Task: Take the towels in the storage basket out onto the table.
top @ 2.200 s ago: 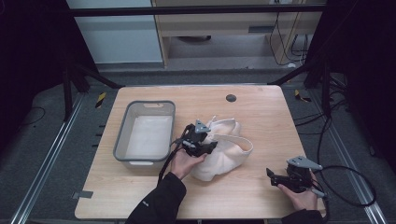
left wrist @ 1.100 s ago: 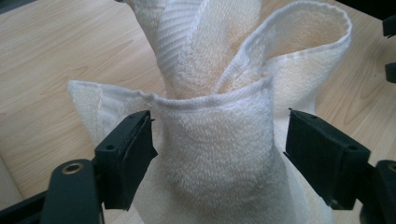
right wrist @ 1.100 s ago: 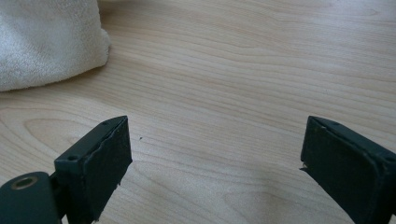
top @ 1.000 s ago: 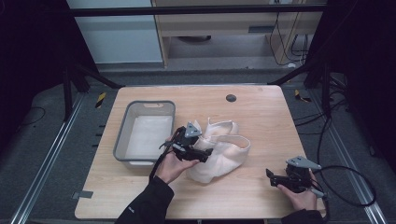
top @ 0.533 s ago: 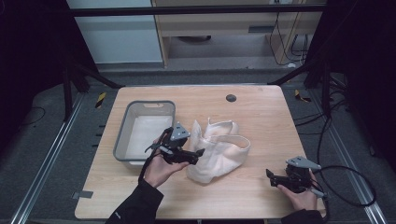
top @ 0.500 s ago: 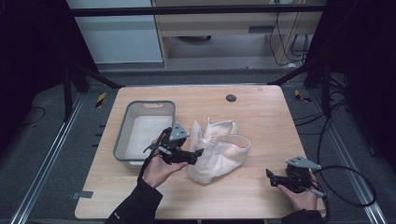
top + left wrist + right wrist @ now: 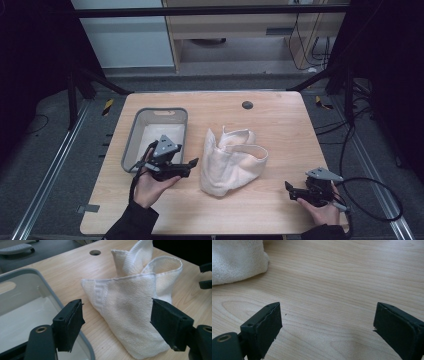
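Your left gripper (image 7: 192, 163) has pulled back off the white towel (image 7: 231, 160), jaws narrowing but apart, empty. It lies crumpled mid-table beside the grey bin (image 7: 131, 145). Your right gripper (image 7: 289, 188) gapes empty.

cream-white towel (image 7: 231, 160) beside the tray, terry texture with a woven band of blocky relief along one edge, same cream. tray (image 7: 131, 148) left of the towel: grey rim and walls, pale whitish floor inside. table (image 7: 280, 125) under the towel: light wood, fine straight grain, darker streaks; small dark round hole (image 7: 247, 104) beyond the towel. left gripper (image 7: 192, 163) just left of the towel: black jaws, grey three-cornered plate on top. right gripper (image 7: 288, 187) right of the towel: black, same grey plate, black cable. sleeves black. floor around the table dark grey; yellow-black striped tape (image 7: 107, 107) left of the tray.
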Available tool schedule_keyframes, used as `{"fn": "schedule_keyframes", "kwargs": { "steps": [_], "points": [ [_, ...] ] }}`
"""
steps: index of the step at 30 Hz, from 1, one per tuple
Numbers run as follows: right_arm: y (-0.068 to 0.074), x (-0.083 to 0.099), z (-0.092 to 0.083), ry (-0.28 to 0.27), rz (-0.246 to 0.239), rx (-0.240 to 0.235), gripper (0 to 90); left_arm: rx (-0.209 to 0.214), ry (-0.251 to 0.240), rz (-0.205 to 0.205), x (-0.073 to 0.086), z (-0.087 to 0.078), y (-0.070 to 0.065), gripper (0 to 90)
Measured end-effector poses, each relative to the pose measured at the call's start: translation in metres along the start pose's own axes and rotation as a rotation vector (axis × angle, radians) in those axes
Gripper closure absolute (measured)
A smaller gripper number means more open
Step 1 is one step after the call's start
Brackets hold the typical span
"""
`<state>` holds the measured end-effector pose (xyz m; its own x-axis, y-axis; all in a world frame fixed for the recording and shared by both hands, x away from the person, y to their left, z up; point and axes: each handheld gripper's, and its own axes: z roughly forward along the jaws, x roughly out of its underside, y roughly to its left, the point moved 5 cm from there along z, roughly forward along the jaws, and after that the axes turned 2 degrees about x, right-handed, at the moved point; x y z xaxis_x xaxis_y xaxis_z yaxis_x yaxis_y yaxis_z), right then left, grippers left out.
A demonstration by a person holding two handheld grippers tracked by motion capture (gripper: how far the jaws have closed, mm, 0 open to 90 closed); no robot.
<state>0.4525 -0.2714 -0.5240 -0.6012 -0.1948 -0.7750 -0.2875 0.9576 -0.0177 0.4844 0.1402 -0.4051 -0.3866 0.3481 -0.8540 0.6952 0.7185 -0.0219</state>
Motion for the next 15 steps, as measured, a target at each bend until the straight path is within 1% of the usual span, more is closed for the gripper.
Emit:
{"fn": "schedule_keyframes", "kwargs": {
  "steps": [1,3,4,5,6,7,8,9,11,13,14,15],
  "points": [
    [0.0,0.0,0.0,0.0,0.0,0.0,8.0,0.0,0.0,0.0,0.0,0.0,0.0,26.8],
    [0.0,0.0,-0.001,-0.001,0.003,0.0,8.0,-0.014,-0.022,-0.01,0.003,-0.008,0.005,28.2],
    [0.0,0.0,-0.001,-0.002,0.003,0.001,8.0,-0.041,-0.038,-0.034,0.007,-0.016,0.013,28.8],
    [0.0,0.0,-0.001,-0.002,0.002,0.002,8.0,-0.049,-0.042,-0.042,0.009,-0.018,0.016,29.3],
    [0.0,0.0,-0.001,-0.002,0.002,0.002,8.0,-0.049,-0.042,-0.042,0.009,-0.018,0.016,29.4],
    [0.0,0.0,-0.001,-0.001,0.003,0.001,8.0,-0.072,-0.051,-0.063,0.015,-0.026,0.024,29.9],
    [0.0,0.0,-0.001,-0.001,0.003,0.001,8.0,-0.072,-0.051,-0.063,0.015,-0.026,0.024,30.3],
    [0.0,0.0,-0.001,0.0,0.003,0.001,8.0,-0.089,-0.06,-0.084,0.02,-0.033,0.032,30.4],
    [0.0,0.0,-0.001,0.001,0.002,0.002,8.0,-0.101,-0.066,-0.102,0.027,-0.04,0.039,32.1],
    [0.0,0.0,-0.001,0.0,0.004,0.003,8.0,-0.123,-0.071,-0.123,0.035,-0.047,0.048,32.5],
    [0.0,0.0,-0.001,0.0,0.004,0.003,8.0,-0.123,-0.071,-0.123,0.035,-0.047,0.048,32.7],
    [0.0,0.0,-0.001,0.001,0.004,0.004,8.0,-0.128,-0.075,-0.135,0.038,-0.05,0.051,32.7]
  ]
}}
